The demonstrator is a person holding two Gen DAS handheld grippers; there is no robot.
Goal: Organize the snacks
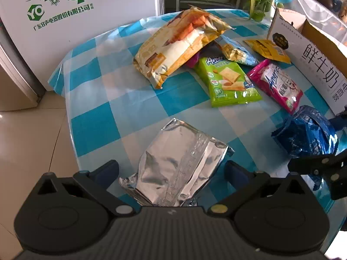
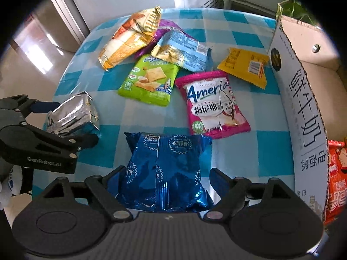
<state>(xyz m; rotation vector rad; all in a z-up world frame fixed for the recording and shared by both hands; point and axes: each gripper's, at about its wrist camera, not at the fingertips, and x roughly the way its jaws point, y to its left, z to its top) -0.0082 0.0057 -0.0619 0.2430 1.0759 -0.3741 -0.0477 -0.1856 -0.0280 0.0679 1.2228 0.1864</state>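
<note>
A silver foil snack bag (image 1: 177,162) lies at the near edge of the table, between the fingers of my left gripper (image 1: 171,166); the jaws stand wide apart and clear of its sides. The right wrist view shows the same silver bag (image 2: 71,112) at far left. A dark blue foil bag (image 2: 164,171) rests on the cloth between the fingers of my right gripper (image 2: 167,173), which is open, with a gap showing on the right side. Beyond lie a green pack (image 2: 149,82), a pink pack (image 2: 212,104), a yellow pack (image 2: 245,67), a pale blue pack (image 2: 184,49) and a large orange-yellow bag (image 2: 125,43).
A cardboard box (image 2: 303,108) with a white printed side stands along the table's right edge, a red packet (image 2: 336,184) inside it. The round table wears a blue-and-white checked cloth (image 1: 97,108). A white appliance (image 1: 76,21) and potted plants (image 1: 260,2) stand behind.
</note>
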